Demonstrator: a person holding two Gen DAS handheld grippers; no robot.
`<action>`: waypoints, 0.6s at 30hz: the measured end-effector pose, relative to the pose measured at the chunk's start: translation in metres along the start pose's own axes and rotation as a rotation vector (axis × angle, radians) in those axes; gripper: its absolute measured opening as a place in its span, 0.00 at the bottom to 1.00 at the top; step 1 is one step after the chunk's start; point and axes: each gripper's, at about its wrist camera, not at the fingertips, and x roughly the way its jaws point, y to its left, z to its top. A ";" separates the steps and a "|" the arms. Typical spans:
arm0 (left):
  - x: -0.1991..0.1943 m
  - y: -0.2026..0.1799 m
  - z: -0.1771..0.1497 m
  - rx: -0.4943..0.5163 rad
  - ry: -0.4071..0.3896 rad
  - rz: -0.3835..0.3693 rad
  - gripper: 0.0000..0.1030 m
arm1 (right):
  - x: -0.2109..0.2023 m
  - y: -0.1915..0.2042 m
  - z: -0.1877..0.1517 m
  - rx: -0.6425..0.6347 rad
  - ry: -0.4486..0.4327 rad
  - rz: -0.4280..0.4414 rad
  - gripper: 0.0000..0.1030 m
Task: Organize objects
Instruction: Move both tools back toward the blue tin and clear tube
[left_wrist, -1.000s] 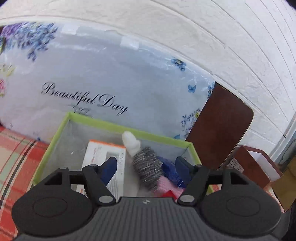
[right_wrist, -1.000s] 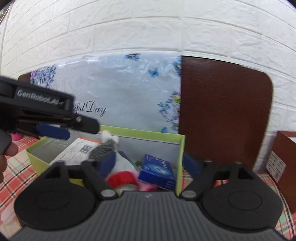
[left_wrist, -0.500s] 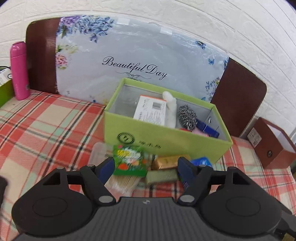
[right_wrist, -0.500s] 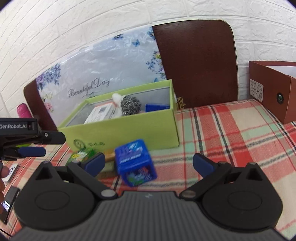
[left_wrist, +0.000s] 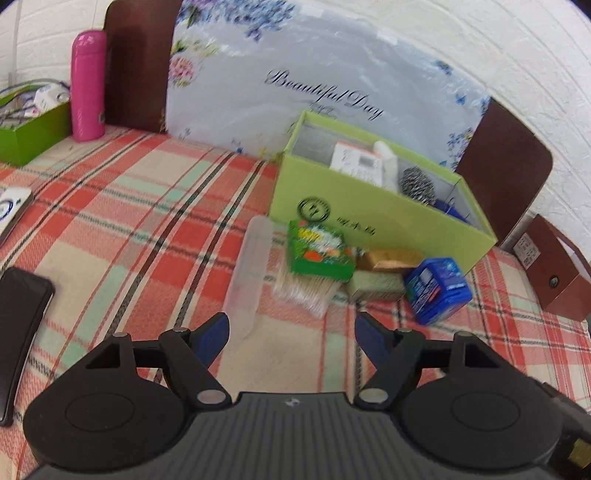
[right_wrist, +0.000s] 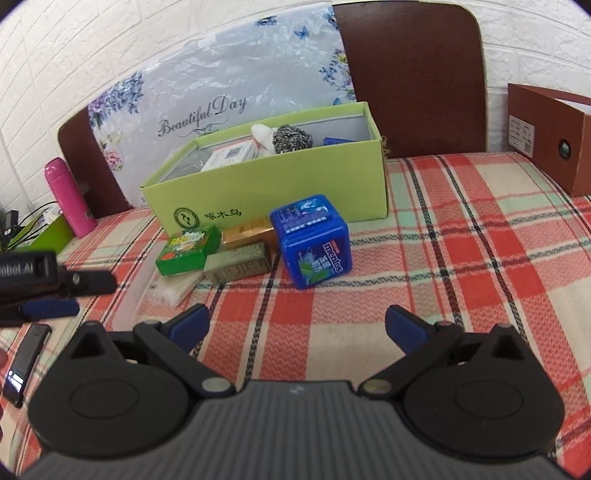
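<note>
Now, left gripper (left_wrist: 291, 328): jaws spread, nothing between them, above the plaid cloth (left_wrist: 122, 221).
Right gripper (right_wrist: 297, 325): jaws wide apart, holding nothing.
Mentos box (right_wrist: 312, 242): blue cube, tilted, a corner toward the right camera, just before the green box (right_wrist: 280, 192).
Clutter: green packet (right_wrist: 186, 249), gold bar (right_wrist: 247, 230), olive bar (right_wrist: 238, 264), close-packed left of the cube.
Green box, long axis: along the wall.

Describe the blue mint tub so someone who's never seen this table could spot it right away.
Find the big light-green box on the plaid tablecloth. A cluster of small things lies against its front wall; the mint tub is at the right end of that cluster. It is the only blue one, a rounded cube with "mentos" printed on it, taller than its flat neighbours.
</note>
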 end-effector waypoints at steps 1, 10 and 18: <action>0.002 0.005 -0.003 -0.003 0.012 0.001 0.76 | 0.000 0.001 0.000 0.002 -0.007 -0.013 1.00; 0.016 0.026 -0.007 -0.014 0.032 0.010 0.76 | 0.025 0.018 0.019 -0.182 -0.081 -0.023 1.00; 0.039 0.036 0.002 -0.036 0.041 -0.011 0.63 | 0.067 0.021 0.040 -0.288 -0.080 -0.073 0.69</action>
